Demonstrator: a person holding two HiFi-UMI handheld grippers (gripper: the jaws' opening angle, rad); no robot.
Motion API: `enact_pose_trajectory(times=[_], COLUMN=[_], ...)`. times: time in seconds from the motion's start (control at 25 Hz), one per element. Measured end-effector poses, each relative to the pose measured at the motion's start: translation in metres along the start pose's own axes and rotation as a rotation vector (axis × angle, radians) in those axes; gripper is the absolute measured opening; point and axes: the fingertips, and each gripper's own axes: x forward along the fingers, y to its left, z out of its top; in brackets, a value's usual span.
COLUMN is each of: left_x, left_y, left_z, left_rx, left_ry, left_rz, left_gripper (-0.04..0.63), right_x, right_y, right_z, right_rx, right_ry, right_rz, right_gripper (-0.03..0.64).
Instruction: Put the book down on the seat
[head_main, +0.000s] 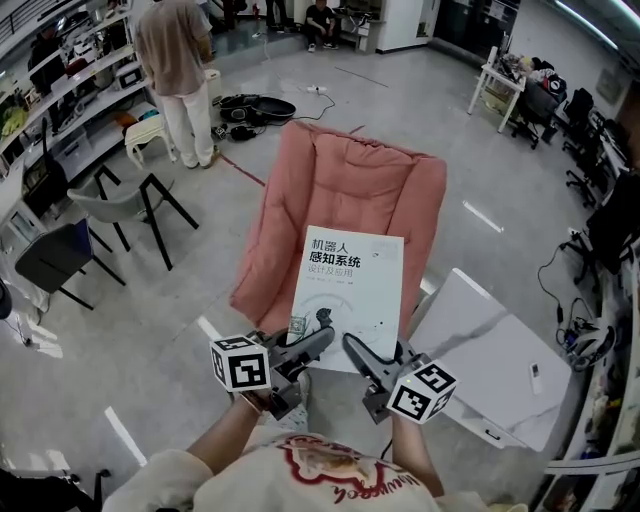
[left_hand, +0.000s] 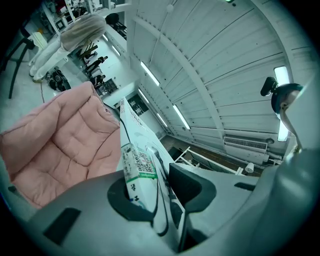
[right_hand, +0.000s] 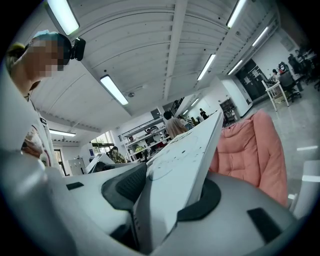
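While both tools had it by its lower edge, the book stood in the middle of the head view. It was tilted up over the pink seat and, as far as the pictures showed, was not lying on the cushion. The left gripper was closed on the lower left corner — its own view showed the jaws nipping the bound edge, with only the book's thickness between them. The right gripper was clamped the same way on the lower right part, with cover and pages wedged between its pads.

It looked like a thin softcover, so probably light, but not very stiff: held by one edge, the free upper part would tend to sag or flap. The white cover seemed smooth — likely a little slippery under hard pads — and a one-corner hold would let it swing. The bound edge on the left looked the firmest place to hold. Two grips spread along the bottom edge seemed a sound way to keep it flat while lowering it onto the soft, quilted cushion, which should give under it rather than let it slide.
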Motion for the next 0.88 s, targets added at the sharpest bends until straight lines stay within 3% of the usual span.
enact_pose_trajectory(times=[0.52,0.88], left_x=[0.057,0.071], left_y=[0.081,0.117], left_z=[0.129,0.145], left_rx=[0.031,-0.009], left_ry=[0.03,0.037], left_rz=[-0.038,-0.044], left_gripper=[0.092,0.092], right_x=[0.115,0.142], right_y=[-0.082,-0.111], right_z=[0.078,0.078], right_rx=[-0.018,-0.002], right_ry=[-0.05,-0.019], right_rz=[-0.032,-0.057], right_gripper=[0.184,0.184])
